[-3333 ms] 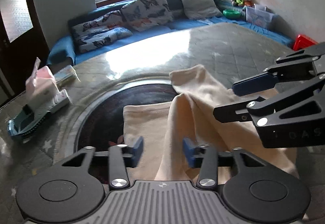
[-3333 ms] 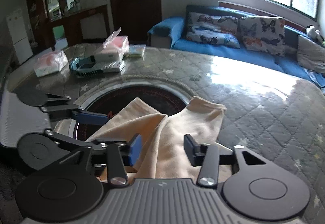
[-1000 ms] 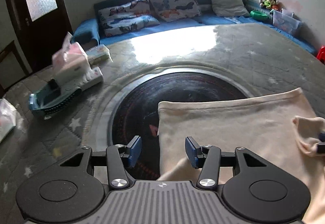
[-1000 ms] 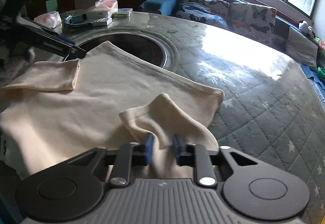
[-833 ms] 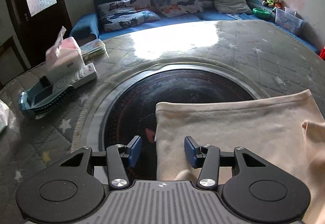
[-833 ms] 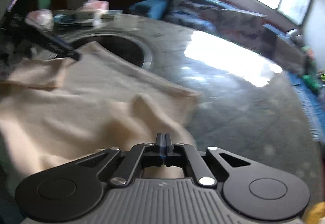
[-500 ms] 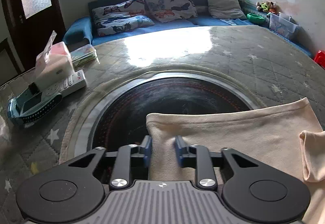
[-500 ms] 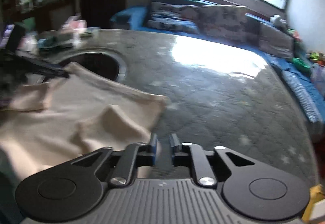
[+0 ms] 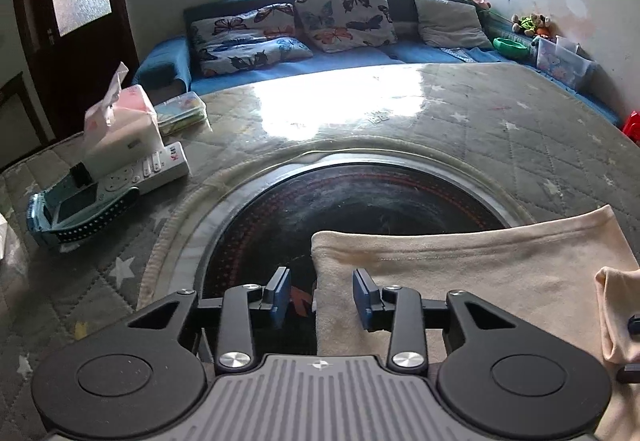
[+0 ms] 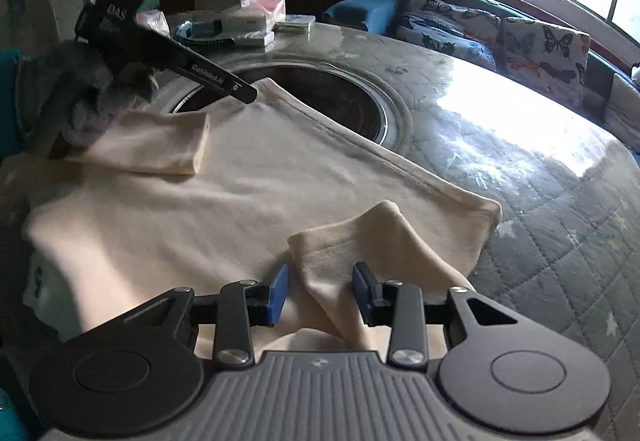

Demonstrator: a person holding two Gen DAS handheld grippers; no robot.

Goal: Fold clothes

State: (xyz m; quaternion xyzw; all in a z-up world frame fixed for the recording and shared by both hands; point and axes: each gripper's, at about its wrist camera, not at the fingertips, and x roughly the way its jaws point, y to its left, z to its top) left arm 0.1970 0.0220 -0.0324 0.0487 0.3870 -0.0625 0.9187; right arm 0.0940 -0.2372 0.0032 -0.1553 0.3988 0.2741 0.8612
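Note:
A cream shirt (image 10: 240,193) lies spread flat on the quilted table, both sleeves folded inward onto its body. My right gripper (image 10: 320,291) is open, its jaws on either side of the near folded sleeve (image 10: 360,249) without pinching it. My left gripper (image 9: 322,295) is open over the shirt's left edge (image 9: 440,265), beside the dark round inset. It also shows in the right wrist view (image 10: 224,83) above the far folded sleeve (image 10: 160,145).
A dark round glass inset (image 9: 360,209) sits in the middle of the table (image 9: 520,121). A tissue box (image 9: 120,121), a remote (image 9: 156,169) and a blue tray (image 9: 72,213) lie at the far left. A blue sofa with cushions (image 9: 340,17) stands behind.
Both grippers have opened wider since half a second ago. The right gripper swung back from the bare table to the near sleeve. The left gripper stayed at the shirt's left edge.

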